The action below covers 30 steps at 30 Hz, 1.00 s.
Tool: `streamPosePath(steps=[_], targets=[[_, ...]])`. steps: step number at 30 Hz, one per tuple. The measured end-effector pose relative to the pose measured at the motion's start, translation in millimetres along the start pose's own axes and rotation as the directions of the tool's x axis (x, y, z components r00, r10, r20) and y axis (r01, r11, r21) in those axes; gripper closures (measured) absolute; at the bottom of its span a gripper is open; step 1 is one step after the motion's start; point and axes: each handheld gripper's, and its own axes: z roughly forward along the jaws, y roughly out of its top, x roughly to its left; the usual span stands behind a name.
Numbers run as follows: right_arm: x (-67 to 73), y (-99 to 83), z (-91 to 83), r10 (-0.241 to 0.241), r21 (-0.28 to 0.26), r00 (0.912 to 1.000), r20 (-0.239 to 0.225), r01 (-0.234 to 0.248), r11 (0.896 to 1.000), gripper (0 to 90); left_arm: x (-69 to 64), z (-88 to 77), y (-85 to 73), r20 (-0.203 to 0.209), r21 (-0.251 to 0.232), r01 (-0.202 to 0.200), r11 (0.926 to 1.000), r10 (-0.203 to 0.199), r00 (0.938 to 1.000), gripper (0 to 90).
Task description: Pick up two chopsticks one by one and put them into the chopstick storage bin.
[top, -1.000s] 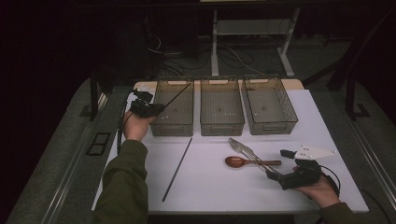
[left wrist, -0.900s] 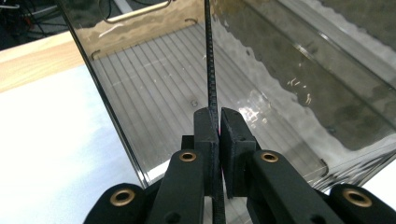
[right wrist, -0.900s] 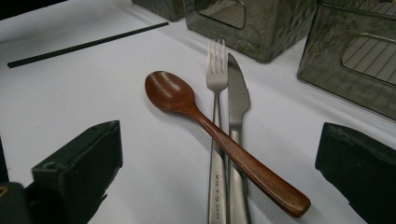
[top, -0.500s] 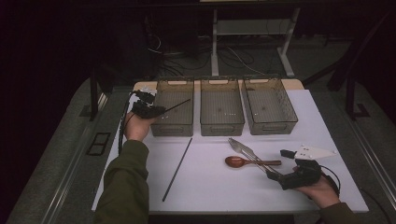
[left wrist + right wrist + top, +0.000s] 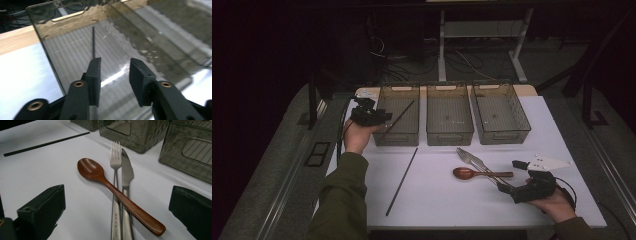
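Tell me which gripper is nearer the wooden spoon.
Right. The right gripper sits just beside the wooden spoon handle; the left gripper is far off at the left bin.

A lab: dark room, floor cables (image 5: 462,60), white-covered test table (image 5: 437,200).

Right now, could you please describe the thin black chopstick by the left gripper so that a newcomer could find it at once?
Start at the row of three smoky clear plastic bins across the white table and take the leftmost bin. The thin black chopstick slants inside it, just beyond the left gripper, whose jaws have just been opening with nothing pinched between them. Its twin, the second black chopstick, lies flat on the table.
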Motion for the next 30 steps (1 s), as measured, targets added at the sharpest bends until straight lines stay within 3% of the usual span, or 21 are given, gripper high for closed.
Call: streamPosePath(steps=[10, 21, 30], targets=[[0.4, 0.0, 0.1, 0.002, 0.003, 1.0000, 0.000, -0.002, 1.000, 0.2, -19.9, -18.1, -14.4, 0.055, -0.020, -0.032, 0.9993, 0.033, 0.9980, 46.8], [0.7, -0.2, 0.1, 0.003, 0.002, 1.0000, 0.001, -0.003, 1.000, 0.2, -43.2, -35.3, -41.6, 0.069, -0.079, -0.038, 0.9961, 0.043, 0.9967, 35.8], [0.6, -0.2, 0.1, 0.004, -0.006, 1.0000, 0.002, -0.004, 1.000, 0.2, -60.3, -41.4, -72.2, 0.089, -0.092, -0.042, 0.9949, 0.051, 0.9947, 31.0]])
